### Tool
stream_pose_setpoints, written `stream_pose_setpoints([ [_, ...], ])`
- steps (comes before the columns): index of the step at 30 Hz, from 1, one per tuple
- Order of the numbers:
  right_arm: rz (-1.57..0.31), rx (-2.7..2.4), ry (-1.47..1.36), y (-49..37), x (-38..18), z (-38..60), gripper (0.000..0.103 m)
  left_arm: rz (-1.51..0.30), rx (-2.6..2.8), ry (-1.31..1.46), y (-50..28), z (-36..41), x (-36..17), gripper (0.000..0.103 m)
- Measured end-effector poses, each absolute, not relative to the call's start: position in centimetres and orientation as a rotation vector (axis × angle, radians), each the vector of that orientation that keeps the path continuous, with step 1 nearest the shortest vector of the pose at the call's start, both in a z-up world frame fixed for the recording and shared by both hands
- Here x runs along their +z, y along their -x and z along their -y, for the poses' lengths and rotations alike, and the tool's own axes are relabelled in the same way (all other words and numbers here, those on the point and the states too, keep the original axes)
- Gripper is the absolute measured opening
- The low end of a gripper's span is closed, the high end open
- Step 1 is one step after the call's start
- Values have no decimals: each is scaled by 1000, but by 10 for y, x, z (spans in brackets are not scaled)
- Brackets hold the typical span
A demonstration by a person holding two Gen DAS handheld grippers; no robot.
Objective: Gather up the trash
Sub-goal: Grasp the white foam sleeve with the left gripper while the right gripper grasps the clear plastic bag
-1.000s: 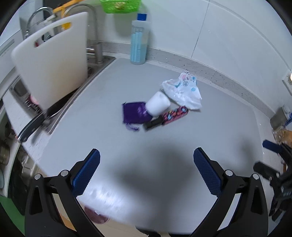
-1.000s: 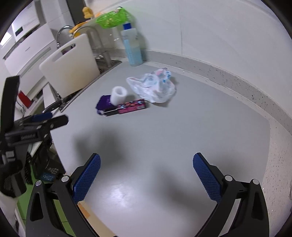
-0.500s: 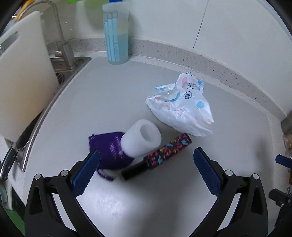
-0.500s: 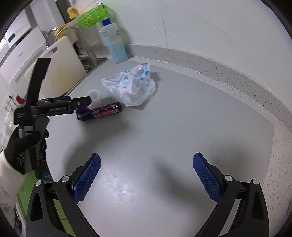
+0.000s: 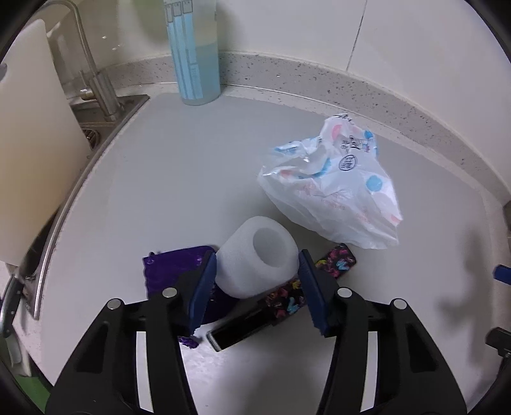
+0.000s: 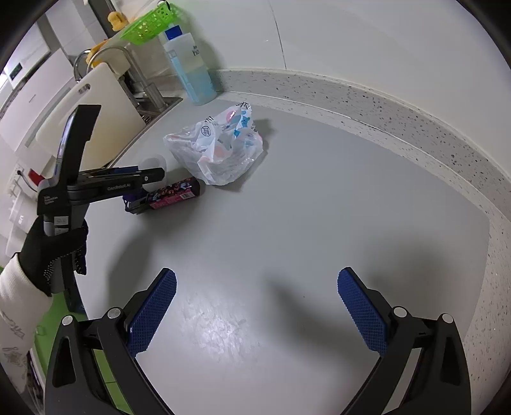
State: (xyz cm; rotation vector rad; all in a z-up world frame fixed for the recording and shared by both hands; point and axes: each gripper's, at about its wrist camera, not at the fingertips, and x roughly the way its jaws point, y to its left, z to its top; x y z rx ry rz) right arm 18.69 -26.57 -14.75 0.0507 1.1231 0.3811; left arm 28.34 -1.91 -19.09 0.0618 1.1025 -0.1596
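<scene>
A white foam cup (image 5: 258, 260) lies on its side on the grey counter, on a purple wrapper (image 5: 174, 268) and a black box with a colourful pattern (image 5: 287, 298). My left gripper (image 5: 255, 284) has its blue pads against both sides of the cup. A white plastic bag with blue and pink print (image 5: 335, 185) lies just behind. In the right wrist view my right gripper (image 6: 255, 306) is open and empty above bare counter, with the left gripper (image 6: 134, 178), the box (image 6: 174, 193) and the bag (image 6: 217, 150) ahead on the left.
A blue-liquid bottle (image 5: 194, 54) stands at the back wall. A sink with a faucet (image 5: 95, 70) and a white cutting board (image 5: 28, 153) are on the left. A green basket (image 6: 148, 22) hangs above the bottle. The counter's front edge is near.
My left gripper moved forward and down to the cup and its jaws narrowed from wide open onto the cup's sides. My right gripper shifted slightly and stays open.
</scene>
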Motion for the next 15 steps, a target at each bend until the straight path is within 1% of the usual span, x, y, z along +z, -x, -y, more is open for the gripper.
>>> stream_pose_setpoints([
  [6, -1107, 401, -30, -199, -141, 252, 97, -1087, -172, -27, -281, 14, -183, 51],
  [15, -1067, 455, 20, -250, -132, 211, 97, -1064, -146, 25, -250, -7, -148, 51],
])
